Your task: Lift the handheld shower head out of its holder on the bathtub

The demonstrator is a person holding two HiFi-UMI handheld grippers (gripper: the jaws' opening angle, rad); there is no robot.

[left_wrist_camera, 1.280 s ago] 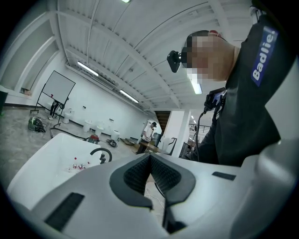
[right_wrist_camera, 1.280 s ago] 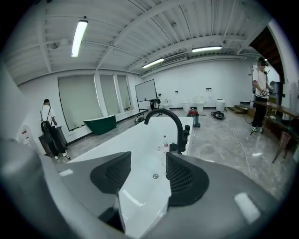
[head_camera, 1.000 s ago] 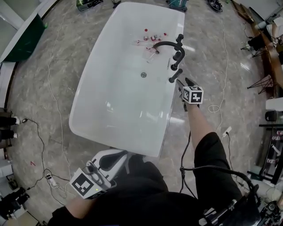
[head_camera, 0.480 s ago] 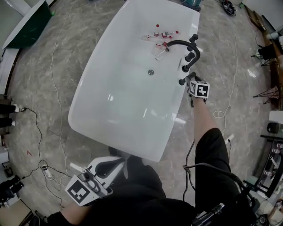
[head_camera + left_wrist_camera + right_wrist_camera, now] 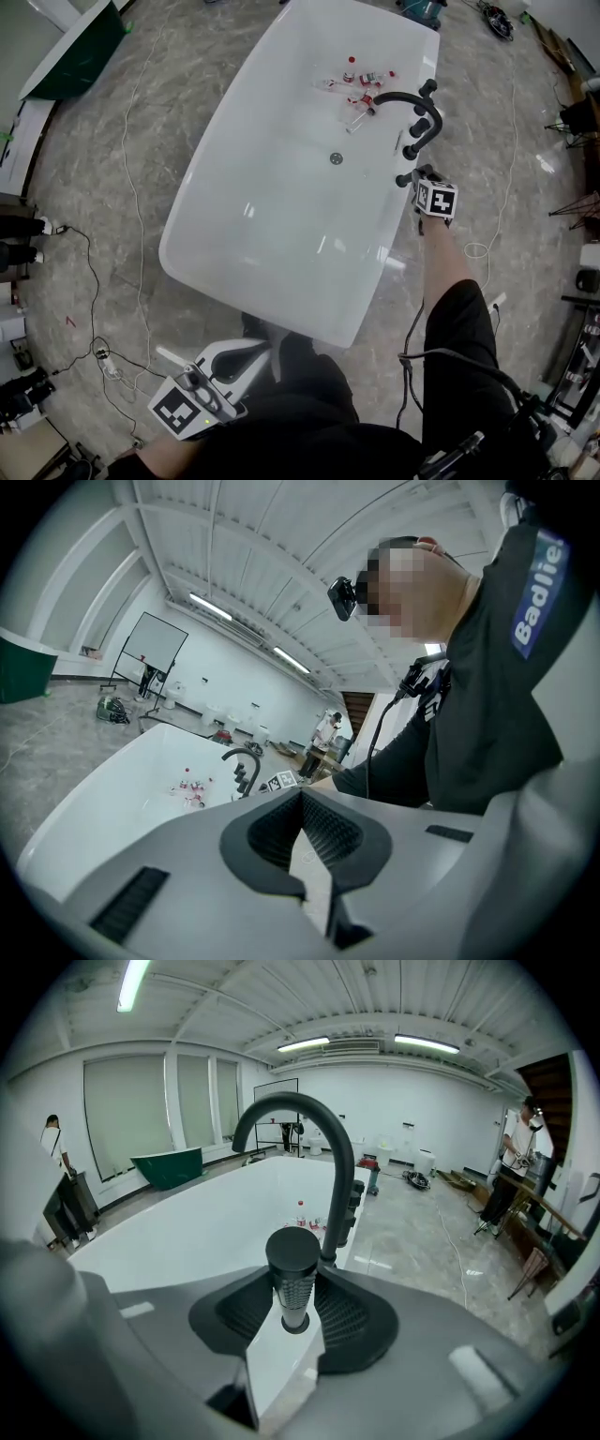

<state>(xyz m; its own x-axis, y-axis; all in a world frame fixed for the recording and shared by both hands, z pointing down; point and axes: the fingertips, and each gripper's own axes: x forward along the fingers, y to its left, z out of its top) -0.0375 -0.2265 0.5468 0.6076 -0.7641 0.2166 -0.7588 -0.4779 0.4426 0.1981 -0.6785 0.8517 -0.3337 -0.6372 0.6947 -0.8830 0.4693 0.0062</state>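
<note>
Right gripper (image 5: 418, 176) jaws just closed onto the shower head (image 5: 292, 1258), upright in its holder on the bathtub (image 5: 225, 122) rim.
Left gripper (image 5: 302, 803) tips together, empty. We judge a skewed pull could jam or slip it.

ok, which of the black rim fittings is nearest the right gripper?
The knurled shower head at the row's near end: it stands between the right gripper's jaws, which have just been closing on it.
</note>
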